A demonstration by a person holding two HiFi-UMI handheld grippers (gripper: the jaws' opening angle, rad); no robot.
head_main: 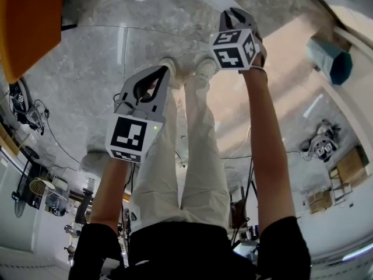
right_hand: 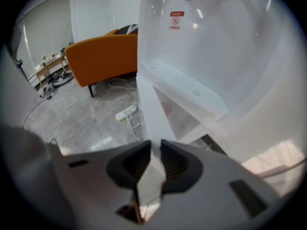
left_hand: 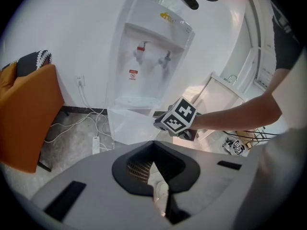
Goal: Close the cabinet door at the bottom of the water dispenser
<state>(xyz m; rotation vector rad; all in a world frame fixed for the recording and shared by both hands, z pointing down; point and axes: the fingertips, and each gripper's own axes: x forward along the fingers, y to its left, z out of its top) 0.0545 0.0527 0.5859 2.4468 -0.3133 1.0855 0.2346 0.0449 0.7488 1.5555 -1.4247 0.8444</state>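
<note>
The right gripper (right_hand: pixel 154 146) pinched the free edge of the door (right_hand: pixel 147 110), its jaws closed on the thin white panel. The left gripper (left_hand: pixel 153 143) hung apart from it, jaws pressed together with nothing between them. The door stood swung open at the foot of the dispenser (left_hand: pixel 153 56). A power strip (left_hand: pixel 96 144) lay left of the dispenser, an orange chair (left_hand: pixel 29 114) farther left.
</note>
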